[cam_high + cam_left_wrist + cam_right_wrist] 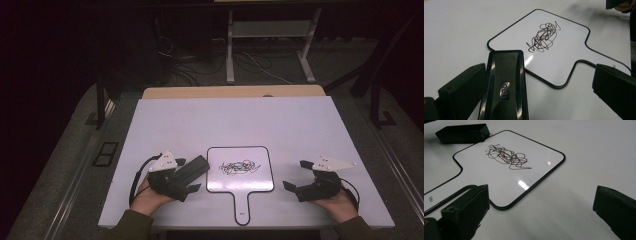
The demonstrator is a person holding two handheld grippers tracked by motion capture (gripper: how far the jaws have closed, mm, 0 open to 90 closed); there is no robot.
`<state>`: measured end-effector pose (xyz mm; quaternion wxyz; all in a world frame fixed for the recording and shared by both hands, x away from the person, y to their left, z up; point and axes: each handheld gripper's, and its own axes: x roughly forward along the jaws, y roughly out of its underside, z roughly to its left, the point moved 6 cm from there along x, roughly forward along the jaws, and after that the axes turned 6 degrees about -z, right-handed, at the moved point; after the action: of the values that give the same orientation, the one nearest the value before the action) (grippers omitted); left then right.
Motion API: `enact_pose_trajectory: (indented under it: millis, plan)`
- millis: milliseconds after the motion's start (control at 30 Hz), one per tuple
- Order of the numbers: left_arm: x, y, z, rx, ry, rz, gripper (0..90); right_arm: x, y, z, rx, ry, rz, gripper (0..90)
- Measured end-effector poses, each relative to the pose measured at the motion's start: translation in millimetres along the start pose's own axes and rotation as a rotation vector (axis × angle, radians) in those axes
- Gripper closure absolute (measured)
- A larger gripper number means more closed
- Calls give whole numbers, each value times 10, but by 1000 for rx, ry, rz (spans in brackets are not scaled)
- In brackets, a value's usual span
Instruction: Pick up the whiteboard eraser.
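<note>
The white worktop (300,125) was seen spread wide under the high view, a pale wooden strip along its far edge and a dark floor with cables and a metal frame beyond it. Near the front edge, at the middle, a small paddle-shaped whiteboard (240,155) was laid flat, its handle turned toward the person and a black scribble (240,167) drawn across its face.

Just left of the whiteboard a black eraser (192,168) was set on the worktop — in the left gripper view its far end was seen close against the board's black rim, though whether it touched could not be told. The eraser lay between the jaws of the left hand-held gripper (192,175), which stood wide apart; the eraser sat close beside one jaw, well clear of the other, and was not clamped.

The right hand-held gripper (296,175) was held in a hand at the right of the board, well apart from it, its jaws spread open over bare worktop with nothing between them. In the right gripper view the board's rounded corner was seen just ahead of one jaw — and the eraser far off beyond the scribble.
</note>
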<state>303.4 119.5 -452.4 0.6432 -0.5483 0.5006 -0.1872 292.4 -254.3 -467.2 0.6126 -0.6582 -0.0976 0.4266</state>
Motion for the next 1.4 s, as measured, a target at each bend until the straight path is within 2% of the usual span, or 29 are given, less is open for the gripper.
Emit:
enact_pose_trajectory:
  millis: [367,600,767,1267,1400]
  plan:
    - [-10,-20,14,1,-2,3,0,-14,19,-1,-6,-13,4,0]
    - [-36,-78,81,15,-14,3,0,-20,27,18,-17,-15,5,0]
    - [-31,-101,155,9,-24,-2,0,-13,24,12,-10,-16,5,0]
    - [164,-185,260,21,-17,30,0,-11,23,5,-12,-13,0,0]
    - [199,-192,287,20,-36,41,0,-11,21,-2,-11,-11,-2,0]
